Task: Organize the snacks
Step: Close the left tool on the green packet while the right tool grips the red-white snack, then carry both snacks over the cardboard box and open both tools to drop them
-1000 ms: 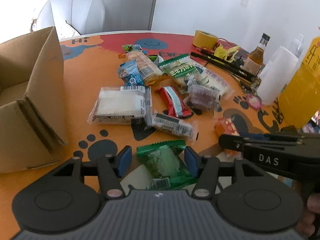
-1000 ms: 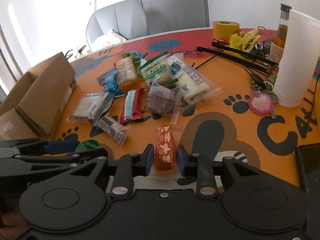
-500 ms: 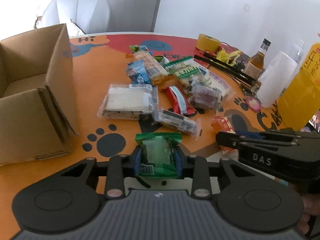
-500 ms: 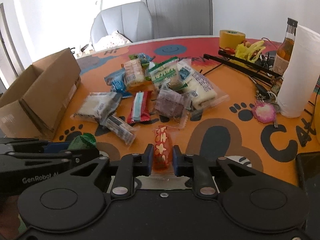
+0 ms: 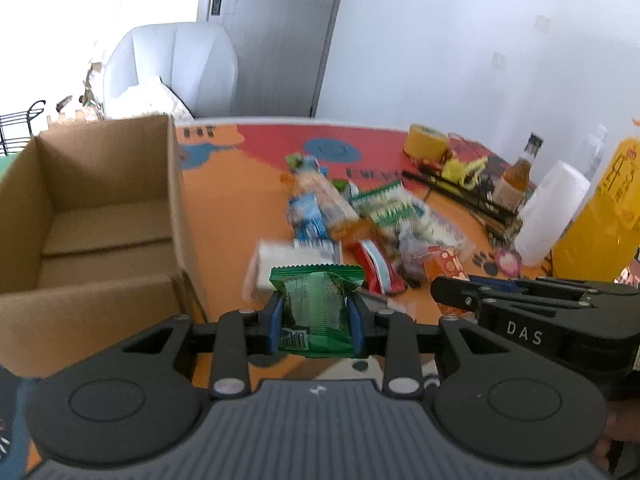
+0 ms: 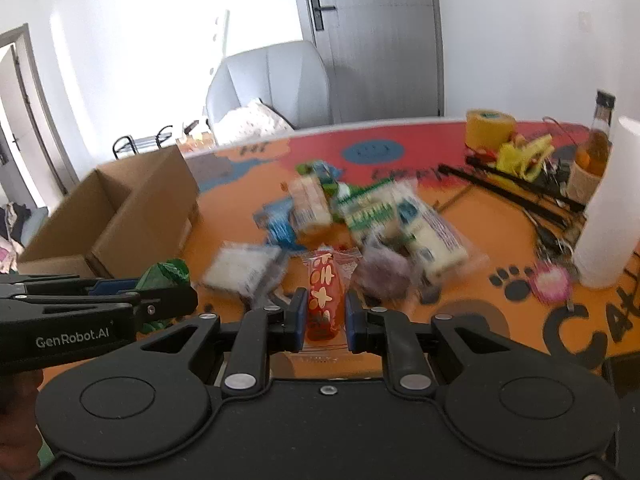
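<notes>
My left gripper (image 5: 316, 326) is shut on a green snack packet (image 5: 316, 300), lifted off the orange table (image 5: 228, 200). My right gripper (image 6: 325, 320) is shut on a small red sweet with pale flowers (image 6: 323, 292), also raised. Each gripper shows in the other's view: the right gripper (image 5: 452, 302) at the right, the left gripper (image 6: 176, 300) at the left with the green packet (image 6: 166, 276). An open cardboard box (image 5: 92, 216) stands to the left, its inside bare. Several wrapped snacks (image 5: 352, 216) lie piled mid-table.
At the right stand a white paper roll (image 5: 552, 212), a big yellow bottle (image 5: 600, 216), a brown glass bottle (image 5: 520, 168), a yellow tape roll (image 5: 424, 144) and black rods with cables (image 6: 520, 184). A pink keyring (image 6: 550, 280) lies by the roll. A white chair (image 5: 168, 72) is behind the table.
Both grippers closed on their snacks, the left on the green packet, the right on the red sweet, and both rose from the table. The box now shows its inside.
</notes>
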`<state>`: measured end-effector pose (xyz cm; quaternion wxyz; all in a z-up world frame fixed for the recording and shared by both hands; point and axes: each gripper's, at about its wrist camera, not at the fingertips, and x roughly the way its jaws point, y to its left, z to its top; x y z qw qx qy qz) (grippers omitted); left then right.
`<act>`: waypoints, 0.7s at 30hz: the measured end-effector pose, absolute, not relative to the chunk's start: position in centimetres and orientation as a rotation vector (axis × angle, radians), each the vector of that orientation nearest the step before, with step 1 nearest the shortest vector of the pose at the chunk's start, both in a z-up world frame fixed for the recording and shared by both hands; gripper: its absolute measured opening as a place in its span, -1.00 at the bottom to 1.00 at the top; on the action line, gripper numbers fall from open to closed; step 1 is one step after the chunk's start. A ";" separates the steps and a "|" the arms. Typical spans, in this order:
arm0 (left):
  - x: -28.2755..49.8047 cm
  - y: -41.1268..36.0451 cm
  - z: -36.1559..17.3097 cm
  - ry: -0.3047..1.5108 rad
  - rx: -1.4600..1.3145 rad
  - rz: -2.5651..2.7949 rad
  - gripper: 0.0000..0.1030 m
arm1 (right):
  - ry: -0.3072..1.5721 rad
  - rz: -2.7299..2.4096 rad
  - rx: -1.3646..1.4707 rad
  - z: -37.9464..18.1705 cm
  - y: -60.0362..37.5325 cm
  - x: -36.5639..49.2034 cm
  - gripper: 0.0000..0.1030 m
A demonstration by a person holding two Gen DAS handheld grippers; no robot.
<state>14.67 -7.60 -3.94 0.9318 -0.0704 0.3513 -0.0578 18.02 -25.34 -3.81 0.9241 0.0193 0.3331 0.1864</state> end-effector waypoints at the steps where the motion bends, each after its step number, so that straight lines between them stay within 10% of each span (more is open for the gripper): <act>1: 14.6 -7.4 -3.5 0.708 -0.145 -0.115 -0.38 | 0.676 0.388 0.040 -3.5 -25.2 18.1 -0.67; 21: 13.6 -1.7 1.6 0.575 -0.154 0.014 -0.38 | 0.591 0.531 0.036 0.3 -19.4 18.9 -0.67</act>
